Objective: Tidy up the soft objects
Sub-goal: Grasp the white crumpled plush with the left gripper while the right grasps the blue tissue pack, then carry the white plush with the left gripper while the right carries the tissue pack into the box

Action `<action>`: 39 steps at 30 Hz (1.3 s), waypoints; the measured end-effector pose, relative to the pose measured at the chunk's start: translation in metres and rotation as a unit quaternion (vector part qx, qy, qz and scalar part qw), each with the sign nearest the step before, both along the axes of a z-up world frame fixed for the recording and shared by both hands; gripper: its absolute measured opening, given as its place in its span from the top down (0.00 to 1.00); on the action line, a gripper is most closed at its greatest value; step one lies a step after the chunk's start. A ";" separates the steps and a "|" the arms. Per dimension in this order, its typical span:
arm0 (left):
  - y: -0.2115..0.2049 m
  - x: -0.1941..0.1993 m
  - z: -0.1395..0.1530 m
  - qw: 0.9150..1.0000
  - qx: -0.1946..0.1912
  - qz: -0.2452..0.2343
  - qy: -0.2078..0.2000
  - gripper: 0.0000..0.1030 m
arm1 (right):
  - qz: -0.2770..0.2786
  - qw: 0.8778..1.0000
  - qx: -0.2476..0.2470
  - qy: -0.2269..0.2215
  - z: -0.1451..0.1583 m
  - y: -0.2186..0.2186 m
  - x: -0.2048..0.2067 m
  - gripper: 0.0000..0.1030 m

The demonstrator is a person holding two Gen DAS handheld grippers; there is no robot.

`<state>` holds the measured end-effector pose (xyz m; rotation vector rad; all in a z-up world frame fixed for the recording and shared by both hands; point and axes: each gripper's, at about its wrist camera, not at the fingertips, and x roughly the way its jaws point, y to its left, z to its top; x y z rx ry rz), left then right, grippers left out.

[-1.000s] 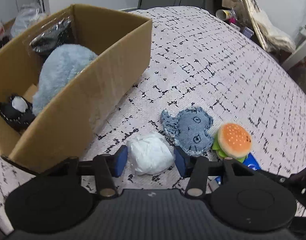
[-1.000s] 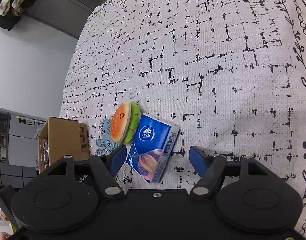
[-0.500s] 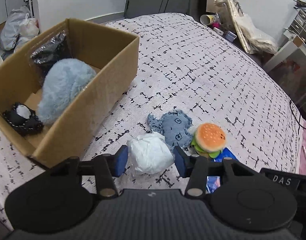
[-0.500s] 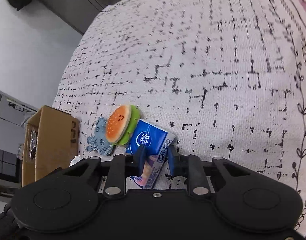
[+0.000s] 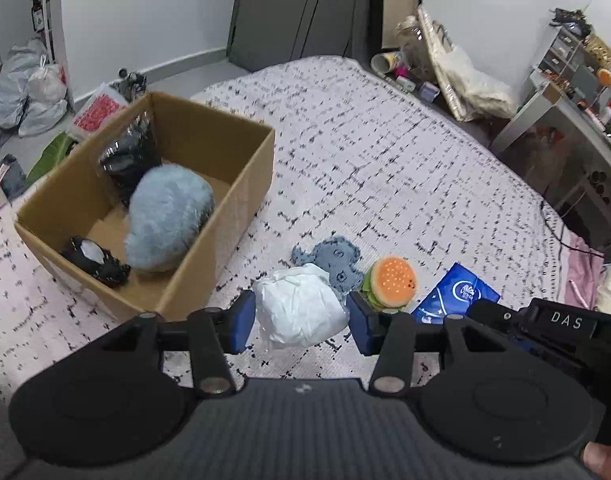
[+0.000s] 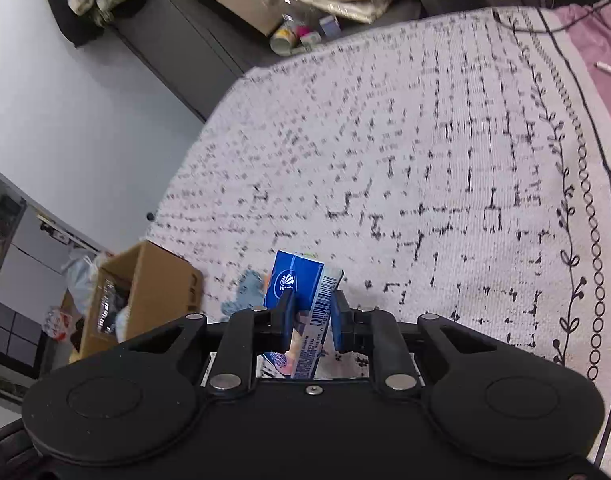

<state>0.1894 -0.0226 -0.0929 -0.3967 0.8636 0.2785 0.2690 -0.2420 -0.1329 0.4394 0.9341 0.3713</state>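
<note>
My left gripper [image 5: 301, 316] is shut on a white crumpled bundle [image 5: 299, 310] and holds it above the bed. My right gripper [image 6: 309, 316] is shut on a blue tissue pack [image 6: 301, 292], lifted off the bed; the pack also shows in the left wrist view [image 5: 453, 294]. A burger plush [image 5: 391, 282] and a denim blue plush [image 5: 337, 260] lie on the patterned bedspread [image 5: 385, 160]. The cardboard box [image 5: 225, 184] at the left holds a fluffy blue plush [image 5: 167, 220], a black-and-white item [image 5: 91, 258] and a dark plastic bag [image 5: 129, 156].
The box also shows at the left in the right wrist view [image 6: 145, 292]. Bags [image 5: 25, 88] lie on the floor beyond the bed. A desk [image 5: 565, 120] and clutter [image 5: 445, 68] stand at the right. A pink sheet [image 6: 601, 52] borders the bedspread.
My right gripper closed on the blue tissue pack and lifted it. My left gripper rose with the white bundle, so the box and plush toys look farther away.
</note>
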 end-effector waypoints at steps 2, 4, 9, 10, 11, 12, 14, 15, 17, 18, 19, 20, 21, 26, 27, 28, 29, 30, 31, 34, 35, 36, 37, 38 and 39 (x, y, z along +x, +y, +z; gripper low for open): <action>0.001 -0.005 0.007 1.000 0.003 -0.009 -0.009 0.53 | -0.008 1.000 0.001 -0.008 0.004 -0.003 -0.003 0.82; 0.004 -0.009 0.014 1.000 0.000 -0.015 -0.017 0.53 | -0.016 1.000 0.005 -0.015 0.010 -0.007 -0.007 0.82; 0.009 -0.016 0.025 0.999 0.003 -0.030 -0.019 0.53 | -0.031 0.999 0.005 -0.034 0.020 -0.011 -0.015 0.82; 0.010 -0.018 0.028 0.999 0.004 -0.034 -0.020 0.53 | -0.034 0.999 0.000 -0.037 0.022 -0.010 -0.018 0.83; 0.010 -0.020 0.031 0.999 0.006 -0.037 -0.022 0.53 | -0.036 0.998 -0.004 -0.042 0.024 -0.010 -0.020 0.83; 0.012 -0.022 0.034 0.999 0.007 -0.040 -0.024 0.53 | -0.038 0.998 -0.005 -0.046 0.026 -0.011 -0.023 0.83; 0.015 -0.026 0.040 0.998 0.006 -0.046 -0.030 0.53 | -0.044 0.998 -0.006 -0.051 0.031 -0.013 -0.028 0.83; 0.017 -0.028 0.043 0.998 0.006 -0.048 -0.033 0.53 | -0.048 0.997 -0.007 -0.052 0.033 -0.014 -0.029 0.83; 0.021 -0.031 0.046 0.998 0.005 -0.052 -0.036 0.53 | -0.055 0.997 -0.009 -0.058 0.040 -0.013 -0.033 0.83; 0.023 -0.033 0.047 0.998 0.002 -0.054 -0.037 0.53 | -0.057 0.996 -0.010 -0.062 0.043 -0.012 -0.034 0.83; 0.025 -0.033 0.048 0.998 0.000 -0.057 -0.037 0.53 | -0.058 0.996 -0.011 -0.067 0.047 -0.011 -0.036 0.83; 0.026 -0.035 0.049 0.998 -0.003 -0.059 -0.037 0.53 | -0.058 0.996 -0.011 -0.071 0.049 -0.009 -0.037 0.83; 0.028 -0.036 0.049 0.997 -0.005 -0.060 -0.037 0.53 | -0.058 0.995 -0.013 -0.077 0.053 -0.008 -0.040 0.83; 0.035 -0.041 0.054 0.997 -0.007 -0.071 -0.040 0.53 | -0.059 0.993 -0.012 -0.100 0.067 -0.001 -0.046 0.83; 0.036 -0.042 0.055 0.996 -0.007 -0.075 -0.039 0.53 | -0.058 0.993 -0.013 -0.106 0.070 0.000 -0.048 0.83; 0.038 -0.042 0.056 0.996 -0.006 -0.078 -0.039 0.53 | -0.058 0.992 -0.013 -0.109 0.072 0.002 -0.048 0.83; 0.039 -0.042 0.057 0.996 -0.006 -0.082 -0.040 0.53 | -0.058 0.992 -0.014 -0.112 0.074 0.003 -0.048 0.83; 0.041 -0.043 0.058 0.996 -0.005 -0.084 -0.040 0.53 | -0.058 0.992 -0.014 -0.115 0.075 0.005 -0.049 0.83; 0.042 -0.043 0.058 0.995 -0.005 -0.087 -0.042 0.53 | -0.057 0.991 -0.015 -0.117 0.077 0.006 -0.050 0.83; 0.047 -0.042 0.060 0.995 -0.006 -0.092 -0.043 0.53 | -0.054 0.991 -0.016 -0.125 0.080 0.011 -0.052 0.83; 0.048 -0.042 0.060 0.995 -0.007 -0.094 -0.043 0.53 | -0.053 0.990 -0.016 -0.128 0.081 0.013 -0.053 0.83; 0.051 -0.041 0.060 0.995 -0.007 -0.094 -0.043 0.53 | -0.051 0.990 -0.015 -0.131 0.082 0.015 -0.054 0.83; 0.053 -0.041 0.060 0.995 -0.008 -0.094 -0.043 0.53 | -0.050 0.990 -0.015 -0.134 0.083 0.017 -0.054 0.83; 0.056 -0.041 0.059 0.995 -0.008 -0.093 -0.043 0.53 | -0.049 0.989 -0.015 -0.136 0.084 0.018 -0.055 0.83; 0.058 -0.041 0.059 0.995 -0.008 -0.092 -0.043 0.53 | -0.047 0.989 -0.015 -0.138 0.085 0.021 -0.055 0.83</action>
